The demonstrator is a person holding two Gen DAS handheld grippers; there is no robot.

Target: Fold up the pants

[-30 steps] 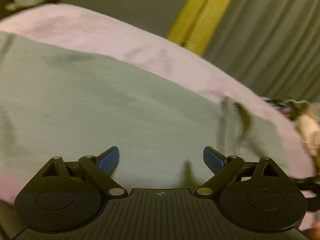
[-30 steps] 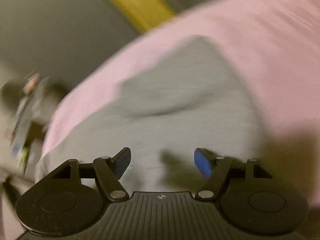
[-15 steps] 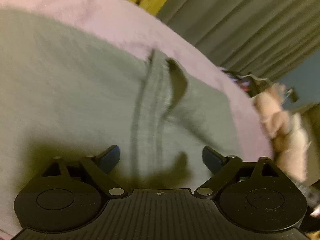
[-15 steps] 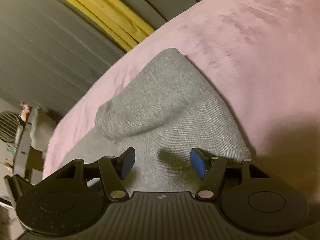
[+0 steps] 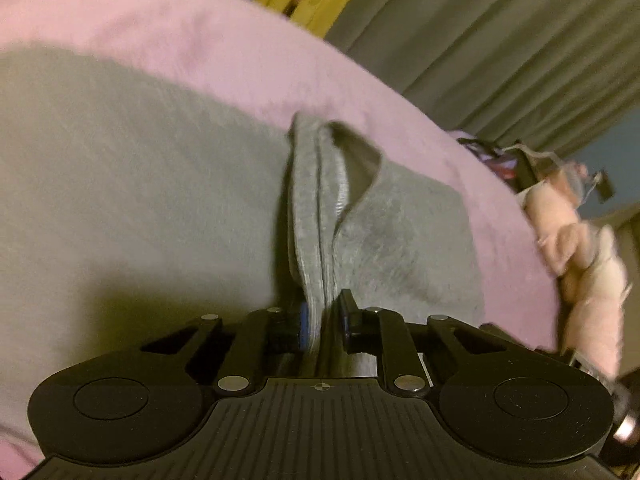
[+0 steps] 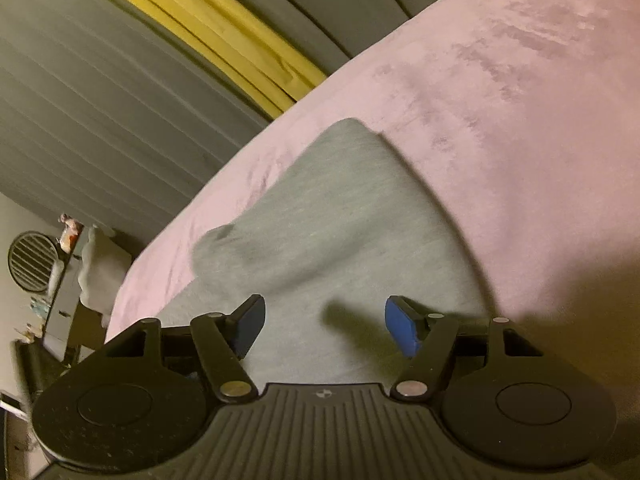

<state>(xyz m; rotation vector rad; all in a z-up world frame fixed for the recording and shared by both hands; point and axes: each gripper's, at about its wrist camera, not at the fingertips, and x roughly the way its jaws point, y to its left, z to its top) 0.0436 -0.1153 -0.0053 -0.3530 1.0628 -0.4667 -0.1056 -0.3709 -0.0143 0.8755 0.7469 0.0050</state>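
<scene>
The gray pants [image 5: 140, 200] lie spread on a bed with a pink cover [image 5: 200, 40]. The cover looks soft and velvety, with darker brushed marks on it. The pants are of a fine knitted fabric, smooth and matte.

The left gripper [image 5: 323, 320] has its jaws pressed together on a raised fold of the pants, a thick ridge with a stitched seam running along it. Beside the ridge the fabric opens into a small dark pocket-like gap. At the right edge of the bed lies a pale pink plush toy [image 5: 576, 248], and behind it some dark clutter that is too blurred to name.

The right gripper [image 6: 324, 326] has its jaws spread wide, just over the flat fabric, and they pinch nothing. Ahead of it one end of the pants [image 6: 340, 208] narrows to a rounded tip on the cover [image 6: 500, 100]. Behind the bed hang gray pleated curtains [image 6: 100, 100] with a yellow stripe [image 6: 224, 36]. At far left stands a round fan [image 6: 30, 260].
</scene>
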